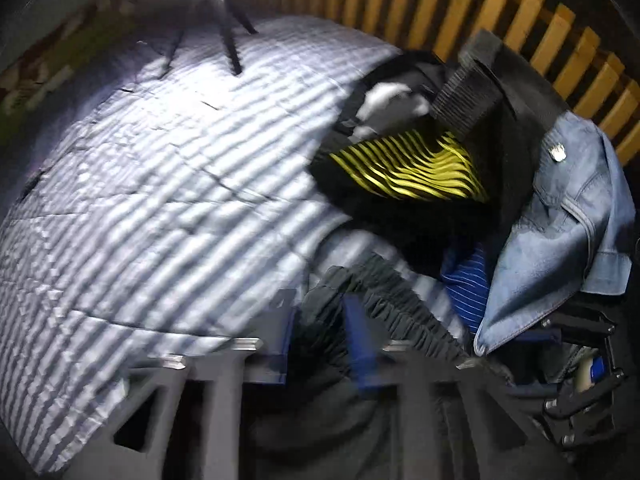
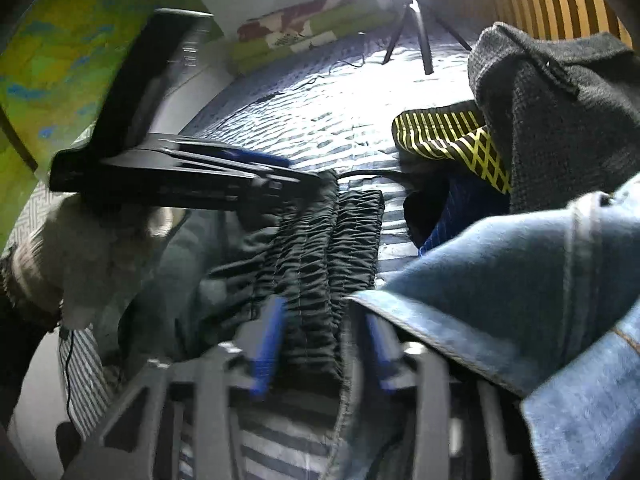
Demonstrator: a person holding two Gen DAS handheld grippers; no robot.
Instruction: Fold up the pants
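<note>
The dark grey pants (image 2: 320,248) lie bunched on the bed with their gathered elastic waistband facing me. My right gripper (image 2: 322,344) is shut on the waistband, which runs between its blue pads (image 2: 266,344). My left gripper (image 1: 322,332) is shut on another part of the same waistband (image 1: 384,300). In the right wrist view the left gripper (image 2: 312,180) reaches in from the left, held by a gloved hand (image 2: 92,256), with its tips on the waistband's far corner. The pants' legs are hidden under both grippers.
A striped blue-white quilt (image 1: 160,200) covers the bed. A clothes pile lies at the right: denim jacket (image 1: 560,240), black-and-yellow garment (image 1: 412,172), grey knit (image 2: 560,120), blue striped cloth (image 1: 468,280). Wooden slats (image 1: 480,12) stand behind it. Tripod legs (image 1: 232,48) rest at the far end.
</note>
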